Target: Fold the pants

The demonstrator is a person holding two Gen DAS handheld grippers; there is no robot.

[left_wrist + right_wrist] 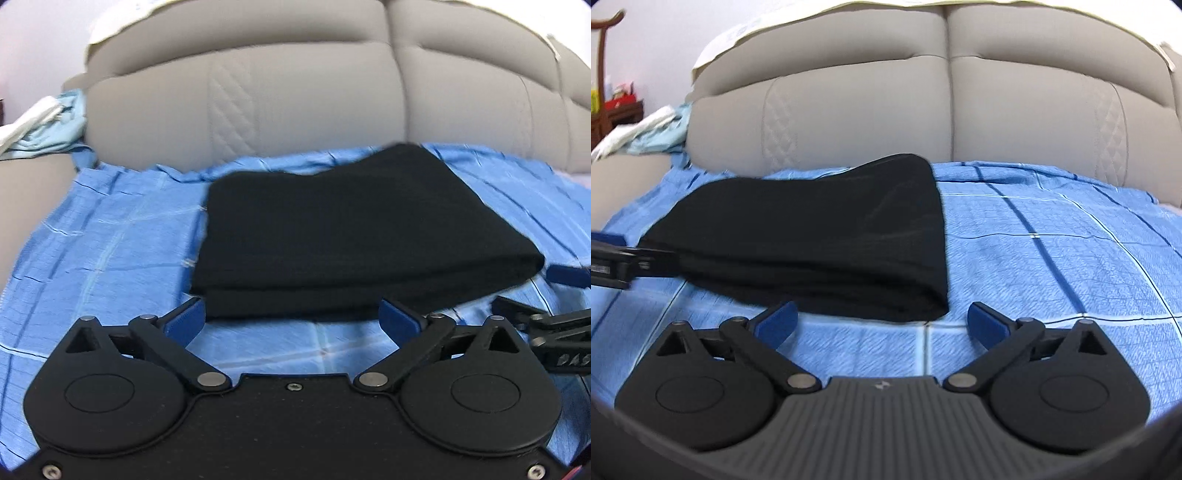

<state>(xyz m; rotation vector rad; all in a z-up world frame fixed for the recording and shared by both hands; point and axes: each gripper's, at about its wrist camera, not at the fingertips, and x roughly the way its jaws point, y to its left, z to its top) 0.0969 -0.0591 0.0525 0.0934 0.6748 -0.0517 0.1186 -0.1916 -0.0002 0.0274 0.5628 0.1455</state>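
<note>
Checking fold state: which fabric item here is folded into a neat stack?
The black pants on the blue checked sheet; the pale blue cloth beside the headboard lies crumpled.

Both wrist views face the pants (347,236) closely.

Pants (332,229) — plain black. Sheet (110,240) — light blue, darker grid lines. Headboard (258,103) — beige, diamond stitching. Gripper pads (777,325) blue.

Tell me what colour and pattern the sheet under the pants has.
The sheet is light blue with a checked grid of lines, clearest in the right wrist view.
</note>
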